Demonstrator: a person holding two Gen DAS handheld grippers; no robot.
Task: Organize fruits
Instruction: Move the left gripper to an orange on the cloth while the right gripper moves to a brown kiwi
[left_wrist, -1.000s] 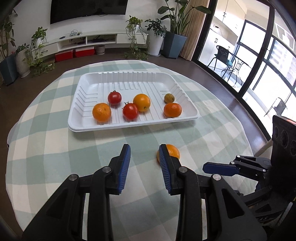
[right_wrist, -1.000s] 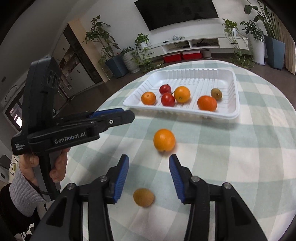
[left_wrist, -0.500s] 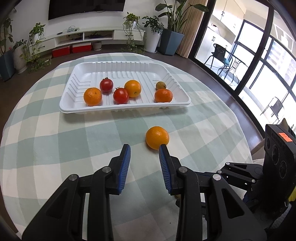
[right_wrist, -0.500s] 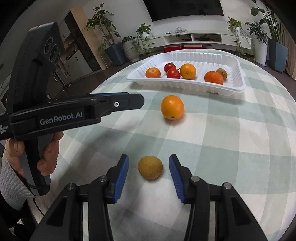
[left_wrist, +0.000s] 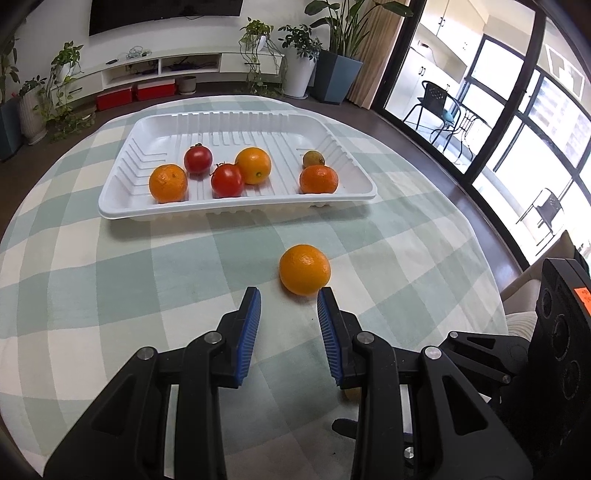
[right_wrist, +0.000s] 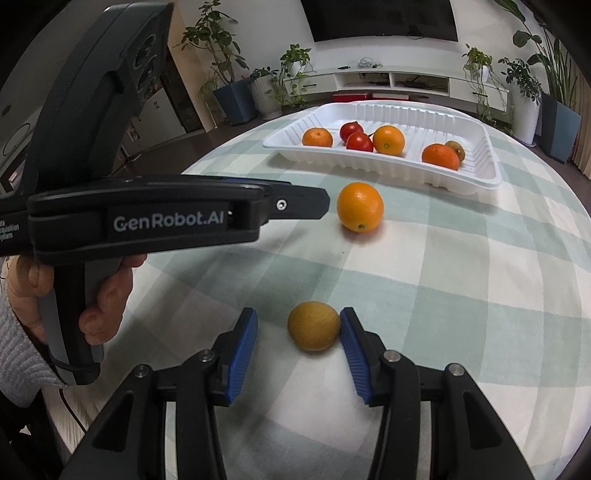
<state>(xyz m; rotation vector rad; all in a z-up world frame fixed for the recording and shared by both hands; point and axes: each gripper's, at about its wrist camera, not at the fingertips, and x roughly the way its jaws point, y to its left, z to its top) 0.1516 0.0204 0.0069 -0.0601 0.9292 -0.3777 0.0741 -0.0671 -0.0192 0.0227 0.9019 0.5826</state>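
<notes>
A white tray (left_wrist: 236, 212) (right_wrist: 388, 170) on the checked tablecloth holds three oranges, two tomatoes and a small brownish fruit. One loose orange (left_wrist: 304, 269) (right_wrist: 360, 206) lies on the cloth just ahead of my left gripper (left_wrist: 288, 295), close to its right fingertip. The left jaws stand narrowly apart with nothing between them. A small yellow-brown fruit (right_wrist: 314, 330) lies between the fingers of my right gripper (right_wrist: 299, 314). It rests against the right pad with a gap to the left pad, so this gripper is open.
In the right wrist view, a hand (right_wrist: 107, 302) in a grey sleeve holds the left gripper's black body (right_wrist: 166, 221), which crosses the left side. Behind the round table are potted plants (left_wrist: 332, 48), a low TV shelf and glass doors.
My right gripper has sunk towards the table, and the yellow-brown fruit now sits nearer its fingertips, against the right pad. In the left view the orange has come out from behind the right finger.
</notes>
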